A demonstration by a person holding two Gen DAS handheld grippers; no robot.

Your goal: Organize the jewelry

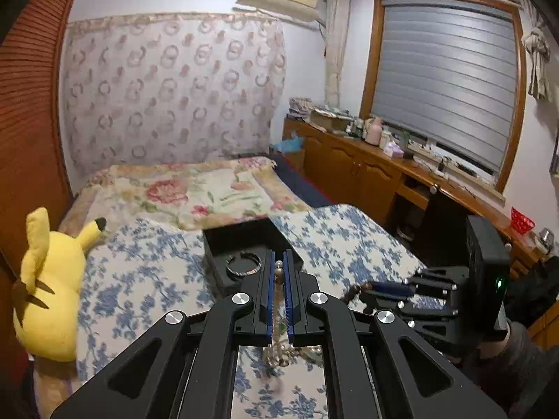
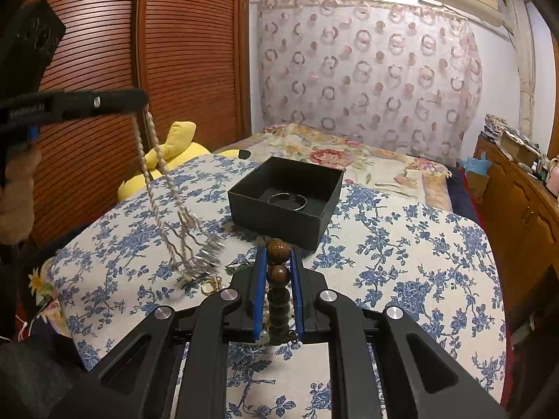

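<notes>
The left gripper point(image 1: 279, 272) is closed tight on a pale twisted-cord necklace with silver beads point(image 2: 153, 160), which hangs from its jaws in two long strands above the blue-and-white floral bedspread point(image 2: 401, 262). In the right wrist view the necklace's silvery pendant cluster point(image 2: 206, 255) is seen at the lower end, close to or just touching the cloth; which of the two cannot be told. The right gripper point(image 2: 278, 262) is closed on a string of round dark-brown wooden beads point(image 2: 278, 272), the beads being clamped in a row between its blue pads point(image 2: 260, 279). The square black open-topped box point(image 2: 314, 216) stands on the bedspread just beyond both grippers, and a thin silver bangle point(image 2: 287, 202) lies on its floor.

The step in hand is judged to be the carrying of the cord necklace into the box. It is best done if the necklace is lifted until the pendant cluster hangs clear of the box wall, then moved over the opening and lowered so that the strands coil inside rather than drape across the rim. The grip should be released only once most of the length is resting within. A small gold ring point(image 2: 209, 284) lying near the pendant could be snagged and dragged, so the lift is better made straight up. The wooden beads are best held quiet meanwhile.
</notes>
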